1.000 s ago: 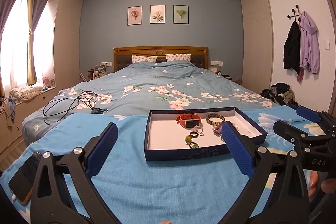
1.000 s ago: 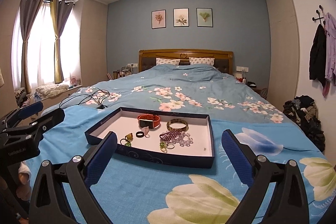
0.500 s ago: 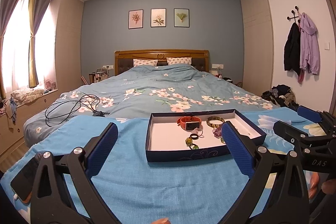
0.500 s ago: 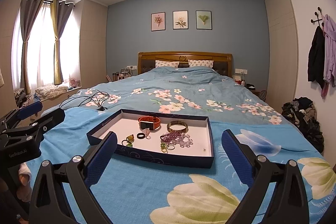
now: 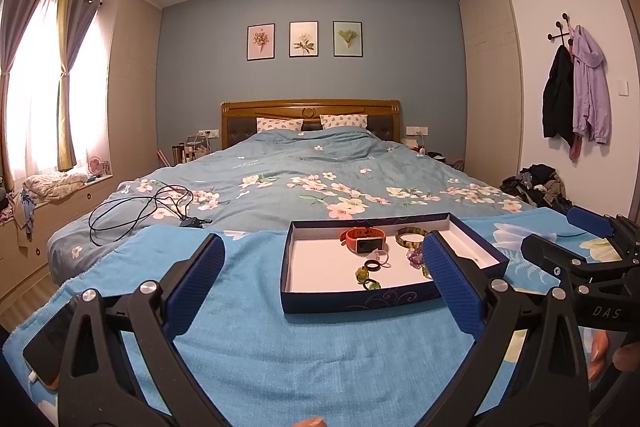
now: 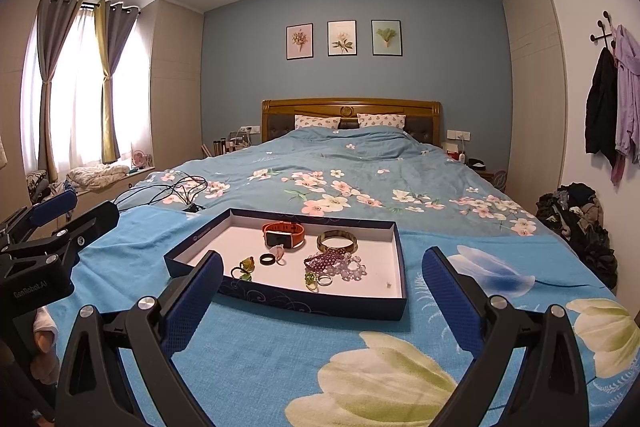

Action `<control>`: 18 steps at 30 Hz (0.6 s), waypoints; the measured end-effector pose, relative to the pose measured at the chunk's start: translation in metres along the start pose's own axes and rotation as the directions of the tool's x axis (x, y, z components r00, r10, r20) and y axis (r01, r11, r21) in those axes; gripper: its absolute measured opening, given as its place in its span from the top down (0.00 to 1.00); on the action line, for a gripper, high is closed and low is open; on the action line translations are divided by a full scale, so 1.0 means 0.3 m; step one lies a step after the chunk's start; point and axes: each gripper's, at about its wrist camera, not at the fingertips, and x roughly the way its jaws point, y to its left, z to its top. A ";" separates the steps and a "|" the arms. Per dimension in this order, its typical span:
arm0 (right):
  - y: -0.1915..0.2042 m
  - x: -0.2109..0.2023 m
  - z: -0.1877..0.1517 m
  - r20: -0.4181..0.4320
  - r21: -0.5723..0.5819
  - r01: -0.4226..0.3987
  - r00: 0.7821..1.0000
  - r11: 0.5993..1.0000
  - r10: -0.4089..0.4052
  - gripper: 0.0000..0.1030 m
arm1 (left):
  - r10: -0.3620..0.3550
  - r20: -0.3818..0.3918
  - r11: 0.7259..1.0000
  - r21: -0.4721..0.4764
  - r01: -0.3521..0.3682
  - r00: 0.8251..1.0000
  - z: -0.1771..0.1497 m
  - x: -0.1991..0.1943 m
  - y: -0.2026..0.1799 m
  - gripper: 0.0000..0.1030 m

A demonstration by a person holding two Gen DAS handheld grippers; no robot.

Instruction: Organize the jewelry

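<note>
A shallow navy tray with a white floor lies on the blue towel on the bed; it also shows in the left wrist view. In it lie an orange watch, a bangle, a purple bead bracelet, a black ring and green-stone rings. My left gripper is open and empty, short of the tray's near left. My right gripper is open and empty, short of the tray's near edge.
A black cable lies on the floral duvet at the left. A phone lies at the towel's left edge. The headboard is far behind. Clothes are piled on the floor at the right.
Both views have tilted upward a little, so the tray sits lower in frame. The grippers stay open and the jewelry has not moved.
</note>
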 end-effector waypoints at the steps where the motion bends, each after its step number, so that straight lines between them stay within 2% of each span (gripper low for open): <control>1: 0.000 0.000 0.000 -0.002 -0.001 0.001 1.000 1.000 -0.001 0.07 | 0.001 0.000 1.000 -0.001 -0.001 1.000 0.000 0.001 -0.001 0.05; 18: 0.001 -0.005 -0.007 0.013 0.002 0.004 1.000 1.000 -0.004 0.07 | 0.007 0.011 1.000 0.004 -0.007 1.000 0.006 0.006 -0.001 0.05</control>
